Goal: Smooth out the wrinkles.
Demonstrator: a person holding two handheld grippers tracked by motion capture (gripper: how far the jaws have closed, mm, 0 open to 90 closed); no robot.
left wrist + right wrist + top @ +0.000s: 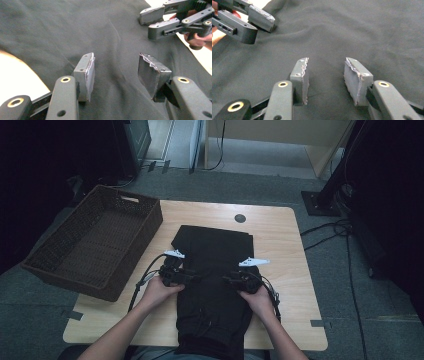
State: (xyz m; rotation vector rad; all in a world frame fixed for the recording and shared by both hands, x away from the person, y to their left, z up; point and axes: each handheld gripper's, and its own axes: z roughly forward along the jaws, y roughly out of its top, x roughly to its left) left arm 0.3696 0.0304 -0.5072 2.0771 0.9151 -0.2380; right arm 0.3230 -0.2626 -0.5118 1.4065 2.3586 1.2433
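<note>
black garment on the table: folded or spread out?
Folded. The black garment lies as a narrow doubled strip with a layered edge at the far end, between the left gripper and right gripper, both open.

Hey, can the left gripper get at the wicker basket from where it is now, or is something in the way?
Probably yes. The left gripper hovers open over the black garment, holding nothing, and the basket sits just to its left with bare table between them.

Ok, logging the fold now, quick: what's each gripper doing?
Left gripper: open, over the black garment, holding nothing.
Right gripper: open, over it too, holding nothing.
</note>
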